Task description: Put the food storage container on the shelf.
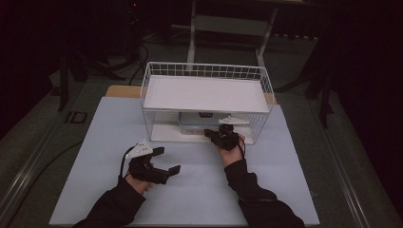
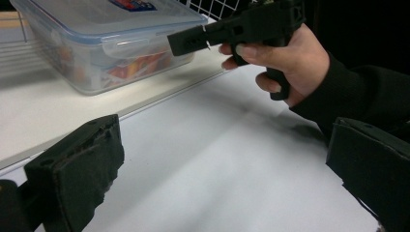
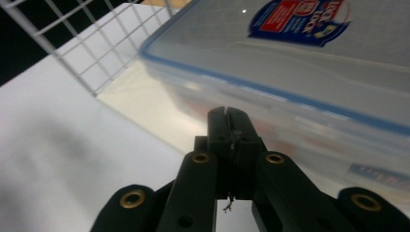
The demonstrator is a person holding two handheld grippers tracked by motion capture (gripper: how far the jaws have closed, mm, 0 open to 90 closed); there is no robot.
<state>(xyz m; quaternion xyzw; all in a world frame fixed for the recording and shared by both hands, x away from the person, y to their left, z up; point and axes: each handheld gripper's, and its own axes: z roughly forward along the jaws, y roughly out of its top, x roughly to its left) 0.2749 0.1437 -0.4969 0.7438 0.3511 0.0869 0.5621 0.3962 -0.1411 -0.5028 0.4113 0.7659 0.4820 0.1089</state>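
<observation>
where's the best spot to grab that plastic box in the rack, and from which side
Probably the locking flap on the box's short end nearest the rack's open front. It juts out below the blue-edged lid, giving a thin lip to pinch. Come in level from the front, since the shelf above blocks a reach from the top. The right tongs are already there, shut, just short of the box.

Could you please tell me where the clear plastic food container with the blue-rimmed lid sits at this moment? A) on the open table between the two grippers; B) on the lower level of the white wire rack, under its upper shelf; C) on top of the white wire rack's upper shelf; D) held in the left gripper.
B: the clear plastic food container sits under the upper shelf of the white wire rack, just beyond the shut right gripper.
</observation>
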